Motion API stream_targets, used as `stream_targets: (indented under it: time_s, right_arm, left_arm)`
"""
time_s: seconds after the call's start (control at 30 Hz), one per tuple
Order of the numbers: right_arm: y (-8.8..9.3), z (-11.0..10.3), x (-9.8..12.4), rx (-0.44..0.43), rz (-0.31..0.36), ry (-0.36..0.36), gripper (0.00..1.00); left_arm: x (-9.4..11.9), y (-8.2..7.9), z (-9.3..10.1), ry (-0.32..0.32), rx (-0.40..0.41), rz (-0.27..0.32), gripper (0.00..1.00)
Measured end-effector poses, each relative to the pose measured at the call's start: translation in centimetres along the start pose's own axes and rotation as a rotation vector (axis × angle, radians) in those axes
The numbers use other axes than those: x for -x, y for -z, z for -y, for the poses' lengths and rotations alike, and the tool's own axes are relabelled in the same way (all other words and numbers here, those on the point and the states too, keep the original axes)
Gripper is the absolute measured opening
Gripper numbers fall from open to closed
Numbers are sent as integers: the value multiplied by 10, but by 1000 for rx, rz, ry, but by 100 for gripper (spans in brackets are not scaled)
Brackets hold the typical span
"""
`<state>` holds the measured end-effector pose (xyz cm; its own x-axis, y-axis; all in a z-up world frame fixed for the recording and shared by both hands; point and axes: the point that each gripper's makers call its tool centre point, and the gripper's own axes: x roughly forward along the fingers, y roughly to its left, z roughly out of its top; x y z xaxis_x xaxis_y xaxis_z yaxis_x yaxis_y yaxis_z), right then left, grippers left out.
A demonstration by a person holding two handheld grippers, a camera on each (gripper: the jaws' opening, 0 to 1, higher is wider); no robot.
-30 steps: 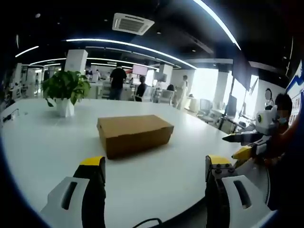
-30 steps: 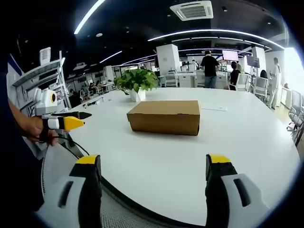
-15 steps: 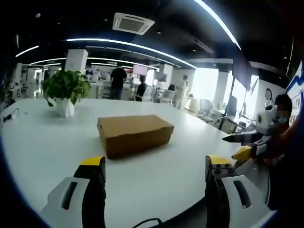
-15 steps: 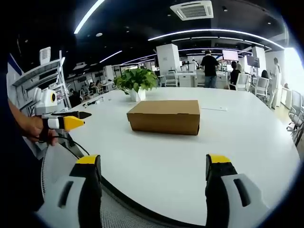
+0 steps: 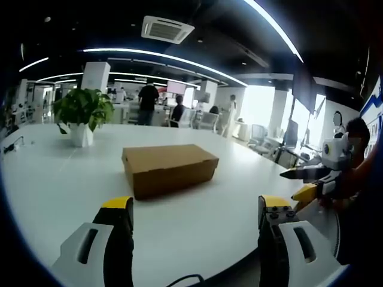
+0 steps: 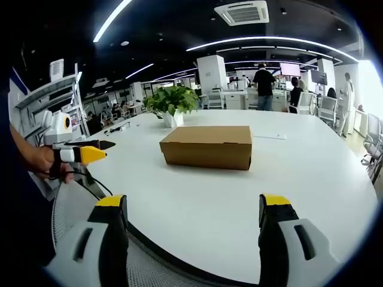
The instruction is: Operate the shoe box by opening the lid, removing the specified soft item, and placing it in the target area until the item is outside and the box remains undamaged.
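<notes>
- Broad white round-edged table (image 5: pixel 54 179), bare around the box, stretching far into an open office.
- Closed brown cardboard shoe box (image 5: pixel 169 168), lid flat and shut, lying at mid-table, well apart from both tools; seen in the right gripper view too (image 6: pixel 207 146).
- Leafy green plant in a white pot (image 5: pixel 82 119), far left on the table, beyond the box.
- Left gripper (image 5: pixel 194 209), yellow-tipped black jaws spread wide, nothing between them, hovering at the near table edge; seen from the side at left in the right gripper view (image 6: pixel 96 150), held by a hand (image 6: pixel 42 160).
- Right gripper (image 6: pixel 192 206), jaws likewise spread wide and empty, also near the edge; seen at the right in the left gripper view (image 5: pixel 302 182).
- Soft item: presumably inside the shut box, hidden, so cannot tell.
- Risks, as judgement: lid torn or creased if pried from one corner with hard jaw tips; light box sliding across the smooth top if not steadied by the other tool; a wall crushed by too firm a pinch.
</notes>
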<state>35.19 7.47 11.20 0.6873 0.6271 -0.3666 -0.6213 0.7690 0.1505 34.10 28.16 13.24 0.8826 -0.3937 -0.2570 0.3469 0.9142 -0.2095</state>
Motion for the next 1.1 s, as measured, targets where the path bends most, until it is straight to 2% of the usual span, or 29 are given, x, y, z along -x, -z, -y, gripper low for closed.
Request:
stream_targets:
  time_s: [0.77, 1.1]
  right_arm:
    - [3, -2, -1, 6, -19, -8, 86]
    - [0, 0, -3, -23, -24, -10, 86]
  left_arm:
    - [-1, 1, 0, 7, 4, -10, 87]
    - [-5, -2, -5, 3, 29, -8, 89]
